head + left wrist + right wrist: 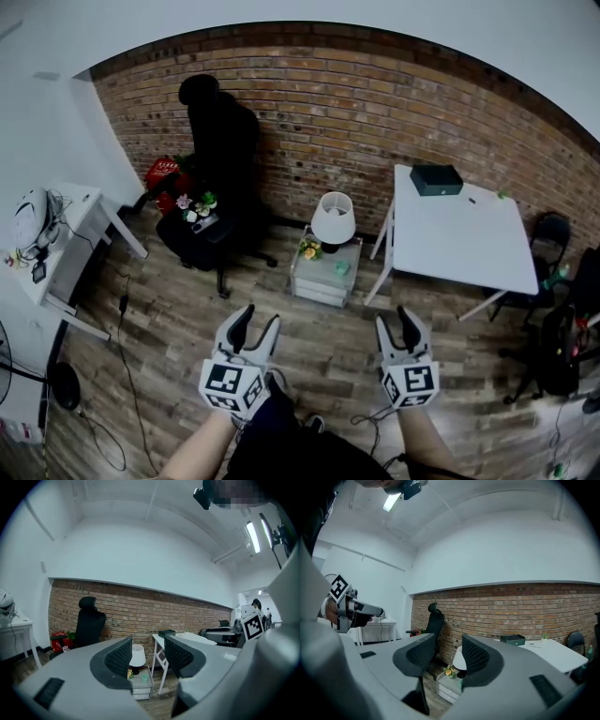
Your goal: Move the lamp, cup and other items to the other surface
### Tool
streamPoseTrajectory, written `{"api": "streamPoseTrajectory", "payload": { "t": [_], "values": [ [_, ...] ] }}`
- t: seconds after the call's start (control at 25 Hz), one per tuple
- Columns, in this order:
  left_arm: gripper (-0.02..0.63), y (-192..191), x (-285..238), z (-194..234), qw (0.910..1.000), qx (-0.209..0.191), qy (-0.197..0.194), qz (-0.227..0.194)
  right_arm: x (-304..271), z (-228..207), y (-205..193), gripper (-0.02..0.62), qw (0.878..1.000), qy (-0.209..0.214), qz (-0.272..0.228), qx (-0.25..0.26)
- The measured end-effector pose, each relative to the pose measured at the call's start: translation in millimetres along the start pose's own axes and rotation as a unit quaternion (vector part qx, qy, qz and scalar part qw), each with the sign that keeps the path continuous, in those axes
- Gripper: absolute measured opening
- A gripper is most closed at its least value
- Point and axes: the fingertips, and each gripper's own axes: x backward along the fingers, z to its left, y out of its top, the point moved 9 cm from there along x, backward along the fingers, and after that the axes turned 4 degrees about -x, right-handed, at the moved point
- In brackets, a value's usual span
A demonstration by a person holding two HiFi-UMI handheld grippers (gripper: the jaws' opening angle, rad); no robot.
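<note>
A lamp [333,217] with a white shade stands on a low grey drawer unit [319,279] by the brick wall. Beside it are a small green cup [342,267] and a little pot of yellow flowers [308,248]. My left gripper [256,325] and right gripper [394,321] hover over the wooden floor, well short of the unit, both open and empty. The left gripper view frames the lamp [138,657] and cup [144,677] between the spread jaws of the left gripper [147,653]. In the right gripper view, the right gripper [447,656] points at the flowers [449,671], its right jaw partly hiding the lamp [458,660].
A white table [469,246] with a dark box [436,178] stands right of the unit. To its left, a black office chair [220,141] carries small flowers [197,206] on its seat. A white desk [75,239], a red basket [161,172] and floor cables [127,375] are further left.
</note>
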Motion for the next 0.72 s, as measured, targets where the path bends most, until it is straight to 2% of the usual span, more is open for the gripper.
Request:
{"api": "streamPoseTrajectory", "payload": {
  "t": [0.16, 0.36, 0.72],
  "values": [
    [0.204, -13.9, -25.0, 23.3, 0.9998, 0.012, 0.008, 0.015, -39.6, -1.4, -7.1, 0.189, 1.000, 0.008, 0.013, 0.008],
    [0.204, -32.5, -77.1, 72.5, 0.9992, 0.033, 0.005, 0.023, -106.1, -5.7, -17.1, 0.190, 0.999, 0.002, 0.038, 0.015],
    [0.204, -35.6, -174.8, 148.1, 0.9974, 0.053, -0.031, 0.037, -200.9, -25.1, -1.1, 0.189, 0.996, -0.037, 0.075, 0.018]
  ]
}}
